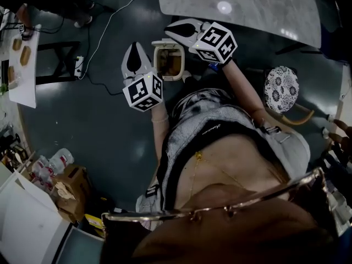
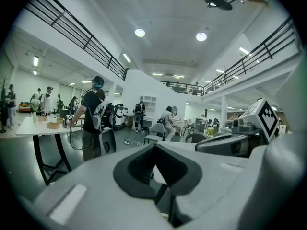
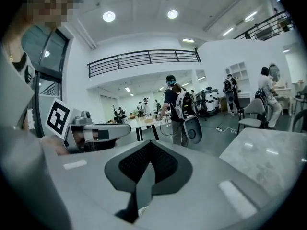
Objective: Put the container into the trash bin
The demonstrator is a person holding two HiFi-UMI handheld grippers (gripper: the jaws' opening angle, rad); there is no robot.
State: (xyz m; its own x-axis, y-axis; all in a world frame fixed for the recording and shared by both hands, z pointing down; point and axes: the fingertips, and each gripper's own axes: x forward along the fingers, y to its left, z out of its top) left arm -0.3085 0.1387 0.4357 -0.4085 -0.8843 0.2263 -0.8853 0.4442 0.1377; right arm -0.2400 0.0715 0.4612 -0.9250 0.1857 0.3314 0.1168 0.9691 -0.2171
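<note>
In the head view a beige open-topped bin with something brown inside stands on the dark floor just ahead of the person's feet. I cannot make out a separate container. My left gripper hovers to the bin's left, and its fingers look pressed together. My right gripper hangs over the bin's far right corner. Its jaws are shut, with nothing clearly between them. In the right gripper view the pads meet, and a small pale patch shows low in the slit. The left gripper view shows its dark pads meeting the same way.
A grey marble table lies ahead on the right. A patterned round stool is at the right, a white table at the left. A cable runs across the floor. Boxes and bottles sit at lower left. People stand in the hall beyond.
</note>
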